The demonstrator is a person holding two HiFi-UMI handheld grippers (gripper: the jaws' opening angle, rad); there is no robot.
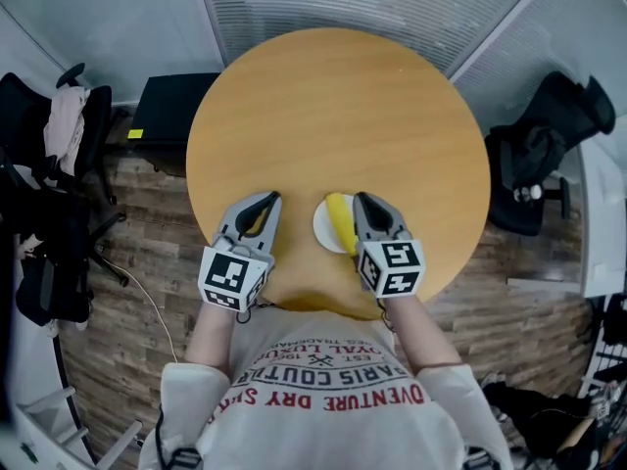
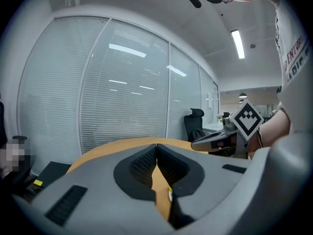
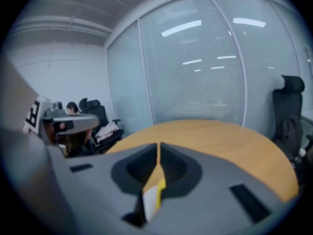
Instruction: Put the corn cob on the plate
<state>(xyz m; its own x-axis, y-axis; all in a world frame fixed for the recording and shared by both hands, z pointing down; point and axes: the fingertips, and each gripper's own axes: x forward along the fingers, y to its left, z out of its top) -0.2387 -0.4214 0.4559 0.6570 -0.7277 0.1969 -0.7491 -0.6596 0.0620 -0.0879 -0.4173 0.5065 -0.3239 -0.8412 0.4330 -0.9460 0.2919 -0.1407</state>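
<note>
The corn cob [image 1: 340,221] lies on the white plate [image 1: 322,226], just below and to the left of the right gripper's [image 1: 366,201] tips, so the placing step looks done. Both it and the left gripper [image 1: 266,203] have their jaws closed together on nothing. The next move is probably just to draw both clear without nudging the plate.

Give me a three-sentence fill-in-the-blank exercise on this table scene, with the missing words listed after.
1. The yellow corn cob lies on a white ____.
2. The wooden table has a ____ top.
3. The left gripper and the right gripper hang over the table's near edge, both with jaws ____.
Missing words: plate; round; shut.
</note>
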